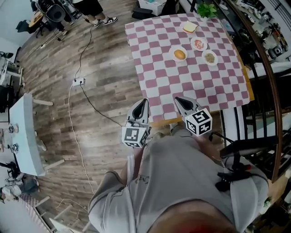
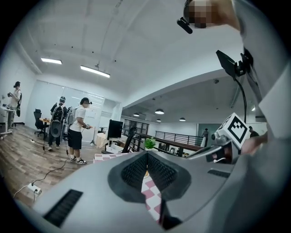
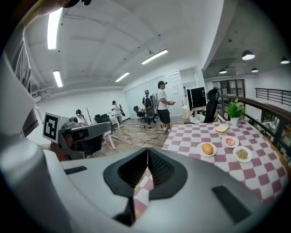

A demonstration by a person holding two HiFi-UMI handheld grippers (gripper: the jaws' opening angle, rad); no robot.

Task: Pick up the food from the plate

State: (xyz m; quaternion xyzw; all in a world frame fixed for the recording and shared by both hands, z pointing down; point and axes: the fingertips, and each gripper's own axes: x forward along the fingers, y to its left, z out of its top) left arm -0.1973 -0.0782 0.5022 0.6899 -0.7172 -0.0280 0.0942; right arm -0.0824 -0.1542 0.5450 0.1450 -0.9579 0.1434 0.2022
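A table with a pink-and-white checked cloth [image 1: 191, 73] carries several small plates. One plate holds a round bun [image 1: 180, 54], one a sandwich [image 1: 189, 27], one pink food [image 1: 198, 44] and one brownish food [image 1: 209, 58]. The bun [image 3: 207, 149] also shows in the right gripper view. My left gripper [image 1: 144, 102] hangs over the floor beside the table's near corner, jaws shut and empty. My right gripper [image 1: 178, 99] sits over the cloth's near edge, also shut with nothing held. Both are well short of the plates.
A potted plant [image 1: 207, 9] stands at the table's far edge. A dark railing [image 1: 268, 86] curves along the right. A cable and power strip [image 1: 78, 82] lie on the wooden floor to the left, with a white table [image 1: 22, 132] beyond. People stand at the far end.
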